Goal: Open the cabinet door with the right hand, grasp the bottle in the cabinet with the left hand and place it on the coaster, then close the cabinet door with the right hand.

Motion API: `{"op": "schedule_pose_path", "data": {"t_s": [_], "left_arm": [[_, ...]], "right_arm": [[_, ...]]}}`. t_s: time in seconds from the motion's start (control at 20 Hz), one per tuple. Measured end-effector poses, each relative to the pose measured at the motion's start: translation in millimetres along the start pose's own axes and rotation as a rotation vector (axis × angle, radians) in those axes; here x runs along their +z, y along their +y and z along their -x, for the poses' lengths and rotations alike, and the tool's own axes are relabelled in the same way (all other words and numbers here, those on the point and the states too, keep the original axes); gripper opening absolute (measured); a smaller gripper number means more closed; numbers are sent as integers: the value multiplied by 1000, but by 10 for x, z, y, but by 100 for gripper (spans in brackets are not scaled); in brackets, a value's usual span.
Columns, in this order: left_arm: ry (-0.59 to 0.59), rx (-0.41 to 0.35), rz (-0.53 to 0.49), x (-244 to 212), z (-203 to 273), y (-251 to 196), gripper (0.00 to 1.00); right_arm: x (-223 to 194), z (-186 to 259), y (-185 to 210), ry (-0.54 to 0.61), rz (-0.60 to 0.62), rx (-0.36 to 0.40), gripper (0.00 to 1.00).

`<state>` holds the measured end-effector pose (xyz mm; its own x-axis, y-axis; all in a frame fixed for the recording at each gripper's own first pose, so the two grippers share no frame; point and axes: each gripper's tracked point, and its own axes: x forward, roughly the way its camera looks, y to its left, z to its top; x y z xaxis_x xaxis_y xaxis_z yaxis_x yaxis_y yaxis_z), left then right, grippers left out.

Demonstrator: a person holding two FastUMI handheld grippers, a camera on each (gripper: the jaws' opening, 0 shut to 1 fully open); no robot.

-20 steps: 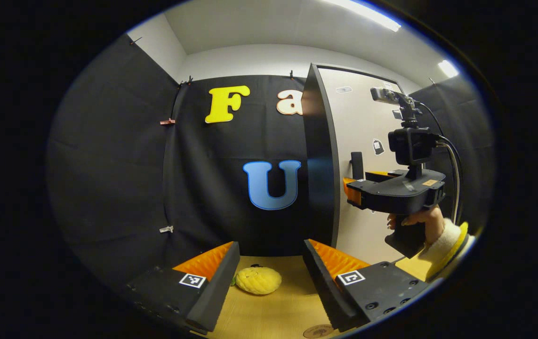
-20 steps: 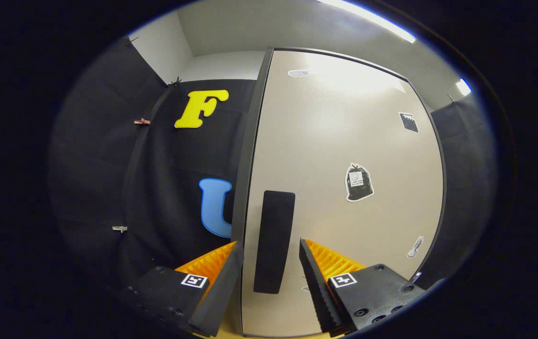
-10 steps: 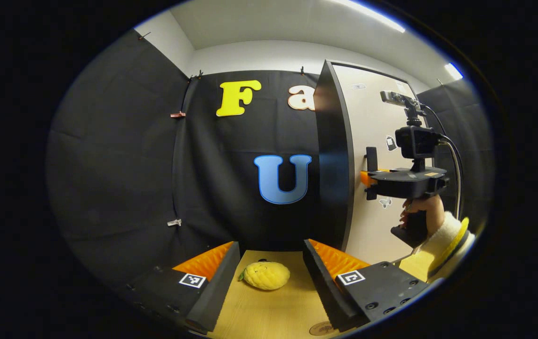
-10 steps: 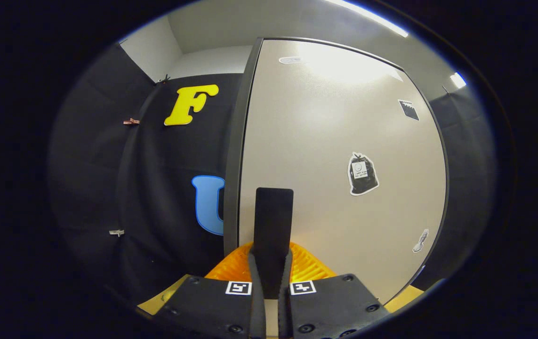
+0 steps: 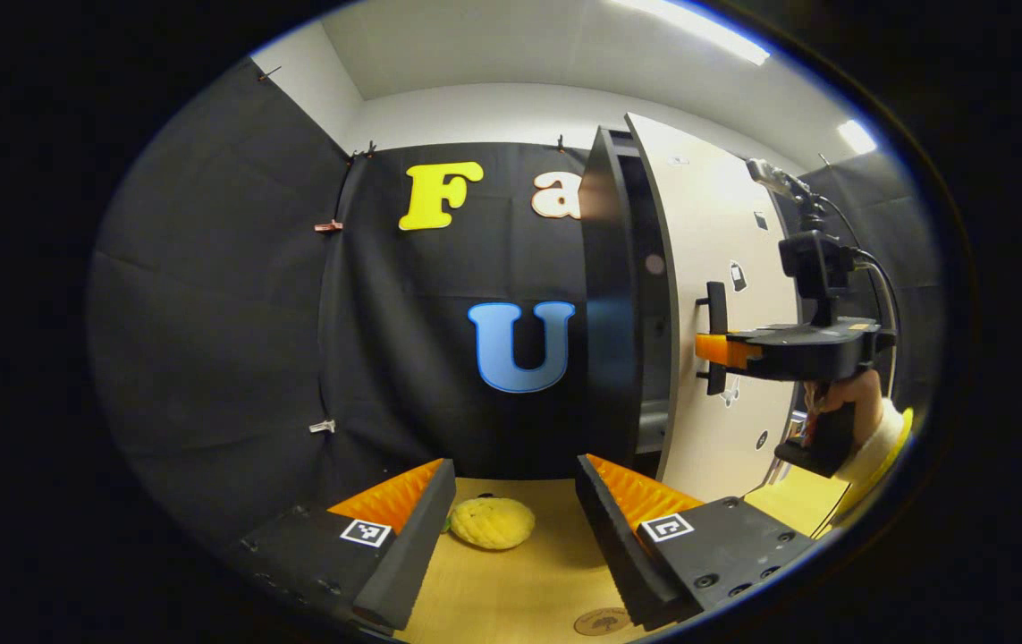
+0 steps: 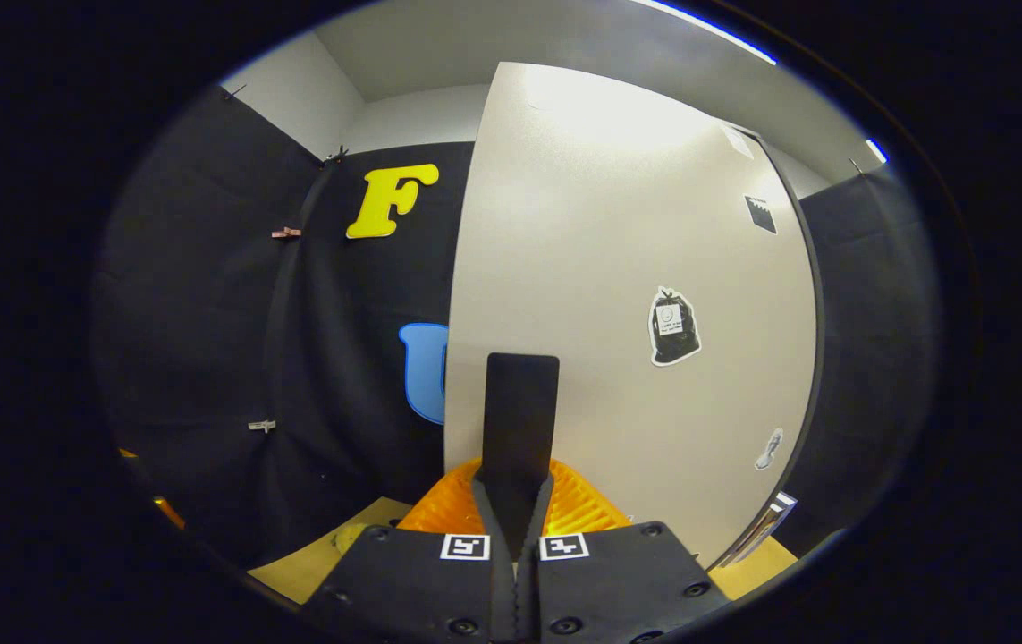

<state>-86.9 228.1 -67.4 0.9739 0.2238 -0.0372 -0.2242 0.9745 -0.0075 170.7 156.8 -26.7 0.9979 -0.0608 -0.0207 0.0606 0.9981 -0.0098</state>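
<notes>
Both jaws of your right gripper (image 6: 515,523) pinched the door handle (image 6: 520,420) — cabinet door (image 6: 636,268) ajar. Your left gripper (image 5: 511,528) hung spread above the table (image 5: 519,590).

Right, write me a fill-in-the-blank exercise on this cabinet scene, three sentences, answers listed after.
1. The right gripper is shut on the door's ____.
2. The cabinet door stands slightly ____, a dark gap showing along its edge.
3. Between the left gripper's open fingers, a yellow ____ lies on the table.

Missing words: handle; open; fruit
</notes>
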Motion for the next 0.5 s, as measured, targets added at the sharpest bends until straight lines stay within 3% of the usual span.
{"op": "schedule_pose_path", "data": {"t_s": [0.2, 0.25, 0.3, 0.5], "left_arm": [[-14, -92, 11, 52, 44, -421, 86], [-15, -112, 10, 61, 26, -518, 90], [-16, -129, 6, 73, 29, -606, 86], [-23, -196, -10, 94, 57, -918, 86]], "right_arm": [[37, 373, -115, 18, -6, 41, 5], [51, 440, -140, 16, 3, 42, 5], [57, 521, -180, 18, 7, 44, 5], [50, 801, -376, 22, 19, 49, 5]]}}
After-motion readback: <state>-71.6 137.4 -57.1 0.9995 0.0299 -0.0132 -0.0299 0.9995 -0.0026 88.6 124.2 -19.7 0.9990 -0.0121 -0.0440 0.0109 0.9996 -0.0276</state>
